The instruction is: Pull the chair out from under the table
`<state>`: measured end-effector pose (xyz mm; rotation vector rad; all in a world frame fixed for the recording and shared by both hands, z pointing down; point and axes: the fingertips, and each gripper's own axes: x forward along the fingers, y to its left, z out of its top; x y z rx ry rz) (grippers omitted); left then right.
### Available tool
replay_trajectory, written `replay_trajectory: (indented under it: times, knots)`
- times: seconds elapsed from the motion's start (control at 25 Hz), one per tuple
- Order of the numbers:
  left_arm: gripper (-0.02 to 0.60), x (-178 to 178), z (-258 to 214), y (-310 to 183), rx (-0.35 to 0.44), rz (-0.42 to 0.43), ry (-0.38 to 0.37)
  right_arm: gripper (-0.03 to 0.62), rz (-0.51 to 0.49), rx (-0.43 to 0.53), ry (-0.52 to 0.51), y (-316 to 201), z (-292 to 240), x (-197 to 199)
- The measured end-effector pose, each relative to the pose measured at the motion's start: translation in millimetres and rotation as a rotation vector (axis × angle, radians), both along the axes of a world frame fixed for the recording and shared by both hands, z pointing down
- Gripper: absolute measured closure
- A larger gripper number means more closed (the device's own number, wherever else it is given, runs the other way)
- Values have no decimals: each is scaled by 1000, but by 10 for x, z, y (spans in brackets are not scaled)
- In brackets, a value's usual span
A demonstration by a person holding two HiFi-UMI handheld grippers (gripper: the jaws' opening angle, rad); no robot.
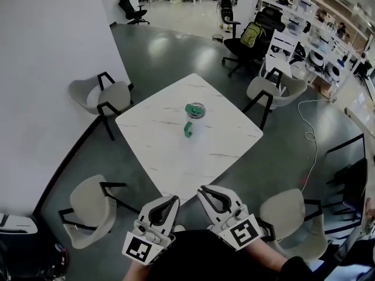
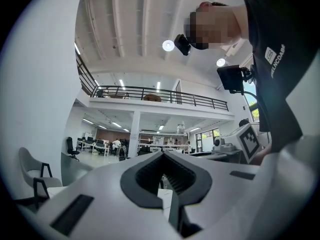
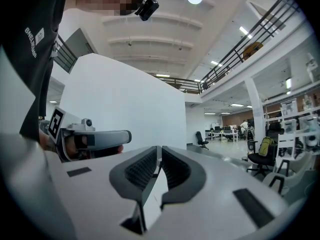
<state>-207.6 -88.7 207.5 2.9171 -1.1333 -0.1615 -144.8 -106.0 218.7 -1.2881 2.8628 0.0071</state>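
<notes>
A white marble-look square table [image 1: 170, 139] stands with one corner towards me. Several light grey shell chairs with black legs ring it: far left [image 1: 105, 98], far right [image 1: 274, 91], near left [image 1: 88, 208] and near right [image 1: 293, 220]; all stand clear of the tabletop. My left gripper [image 1: 176, 198] [image 2: 162, 154] hovers at the near corner, jaws shut with nothing between them. My right gripper [image 1: 201, 188] [image 3: 160, 148] is beside it, tips together and holding nothing. A pale sliver [image 1: 179, 228] shows between the two grippers; I cannot tell what it is.
A green-handled mug [image 1: 193, 119] stands mid-table. A white wall [image 1: 47, 69] runs along the left. A black office chair [image 1: 249, 43] and shelving [image 1: 316, 45] lie at the far right, and a white cable [image 1: 309, 133] trails on the dark floor.
</notes>
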Motion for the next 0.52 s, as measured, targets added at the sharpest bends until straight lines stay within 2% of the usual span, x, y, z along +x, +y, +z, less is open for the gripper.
replay_trajectory:
  times: [0.12,0.32,0.52]
  knots:
    - [577,12,-15,10,12,18,27,553,13,0,4,7,24,20]
    - [577,37,-41,-6,-53,57,116,553,19,-2,9,34,16,44]
    - [577,89,9,-5,-65,61,95,553,25,-11,9,59,41,77]
